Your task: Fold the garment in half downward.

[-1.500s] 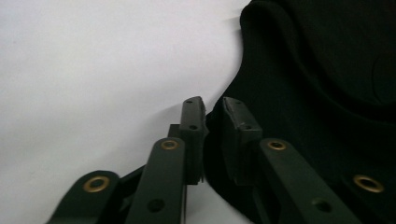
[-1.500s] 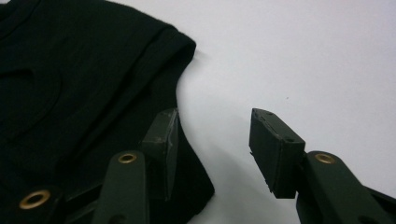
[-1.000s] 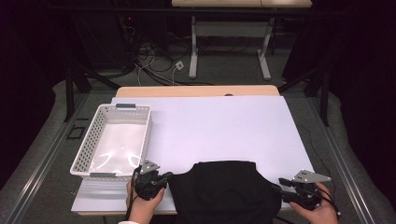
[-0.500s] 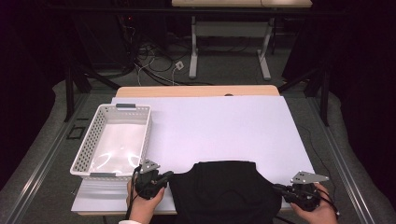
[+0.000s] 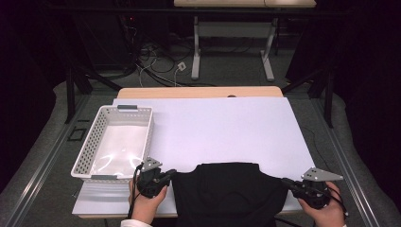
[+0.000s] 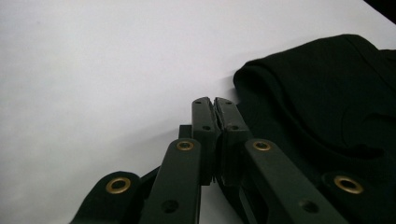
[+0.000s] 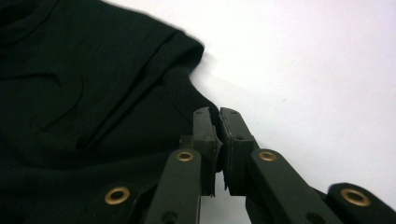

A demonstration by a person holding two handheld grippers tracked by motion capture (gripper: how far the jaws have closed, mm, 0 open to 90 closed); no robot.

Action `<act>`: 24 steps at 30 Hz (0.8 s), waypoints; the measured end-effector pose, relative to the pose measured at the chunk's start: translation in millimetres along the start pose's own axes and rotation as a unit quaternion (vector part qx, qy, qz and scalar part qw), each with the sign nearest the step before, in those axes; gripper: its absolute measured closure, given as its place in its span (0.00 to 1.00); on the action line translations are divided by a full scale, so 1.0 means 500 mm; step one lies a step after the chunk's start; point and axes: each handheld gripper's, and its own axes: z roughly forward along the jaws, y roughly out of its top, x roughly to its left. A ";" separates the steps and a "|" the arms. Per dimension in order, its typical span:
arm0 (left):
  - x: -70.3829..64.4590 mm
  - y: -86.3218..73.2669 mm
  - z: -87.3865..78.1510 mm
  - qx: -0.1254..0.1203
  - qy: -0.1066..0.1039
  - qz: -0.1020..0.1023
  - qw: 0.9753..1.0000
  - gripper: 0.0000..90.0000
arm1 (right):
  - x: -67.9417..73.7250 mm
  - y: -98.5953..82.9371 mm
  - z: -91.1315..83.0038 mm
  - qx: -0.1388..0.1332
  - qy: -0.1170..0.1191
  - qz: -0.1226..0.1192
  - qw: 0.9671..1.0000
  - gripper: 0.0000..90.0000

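- My left gripper [image 5: 171,175] sits at the black T-shirt's [image 5: 229,194] left edge, about 9 o'clock of the cloth; in the left gripper view its jaws are pressed together just beside a folded sleeve edge, and I cannot tell whether any fabric is pinched.
- My right gripper [image 5: 285,181] sits at 3 o'clock of the garment, jaws likewise closed tight at the hem of the other side (the cloth meets the tips, but a grip isn't certain).
- The T-shirt lies at the table's [image 5: 227,123] near edge, around 6 o'clock, draping over it toward me.
- Its long axis seems to run 12 to 6, collar end toward 12, though I can't be sure.
- I judge the work barely begun: the white basket [image 5: 142,142] at 10 o'clock is empty, folding and stowing remain.
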 end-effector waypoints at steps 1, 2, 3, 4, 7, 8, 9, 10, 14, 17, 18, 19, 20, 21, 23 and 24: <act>-0.001 0.004 -0.001 -0.003 0.001 -0.001 1.000 0.98 | -0.002 0.005 -0.003 -0.002 -0.001 -0.002 1.000 0.95; -0.001 0.009 -0.003 -0.005 0.000 0.002 1.000 0.98 | -0.004 0.010 -0.005 -0.003 -0.002 -0.003 1.000 0.95; -0.001 0.013 -0.004 -0.008 0.000 0.001 1.000 0.98 | -0.006 0.015 -0.006 -0.008 -0.004 -0.007 1.000 0.95; -0.001 0.018 -0.005 -0.010 -0.001 0.004 1.000 0.98 | -0.007 0.021 -0.007 -0.012 -0.003 -0.006 1.000 0.95; -0.001 0.034 -0.009 -0.017 -0.002 0.006 1.000 0.98 | -0.010 0.041 -0.014 -0.023 -0.004 -0.012 1.000 0.95; -0.001 0.041 -0.011 -0.021 -0.002 0.008 1.000 0.98 | -0.011 0.049 -0.015 -0.027 -0.006 -0.015 0.999 0.95; -0.002 0.048 -0.013 -0.026 0.000 0.009 1.000 0.98 | -0.013 0.057 -0.017 -0.031 -0.010 -0.020 0.999 0.95; -0.002 0.055 -0.015 -0.031 0.003 0.012 0.999 0.98 | -0.015 0.065 -0.020 -0.036 -0.015 -0.023 0.999 0.95; 0.008 0.090 -0.022 -0.048 0.003 0.013 0.999 0.98 | -0.035 0.100 -0.028 -0.055 -0.018 -0.019 0.998 0.95; 0.015 0.114 -0.022 -0.059 -0.003 0.004 0.998 0.98 | -0.049 0.124 -0.028 -0.064 -0.015 -0.013 0.998 0.95; 0.017 0.122 -0.021 -0.060 -0.002 0.005 0.998 0.98 | -0.054 0.131 -0.027 -0.065 -0.016 -0.015 0.998 0.95; 0.020 0.129 -0.020 -0.063 -0.001 0.005 0.998 0.98 | -0.059 0.138 -0.024 -0.066 -0.017 -0.014 0.998 0.95; 0.023 0.137 -0.017 -0.066 -0.002 0.001 0.998 0.98 | -0.064 0.144 -0.021 -0.065 -0.017 -0.012 0.998 0.95; 0.025 0.142 -0.015 -0.065 -0.004 0.000 0.998 0.98 | -0.071 0.151 -0.017 -0.063 -0.014 -0.009 0.998 0.95; 0.029 0.153 -0.006 -0.062 -0.005 -0.004 0.998 0.98 | -0.079 0.160 -0.008 -0.058 -0.010 0.000 0.998 0.95; 0.032 0.158 0.000 -0.060 -0.004 -0.003 0.998 0.98 | -0.084 0.163 -0.002 -0.057 -0.008 0.001 0.998 0.95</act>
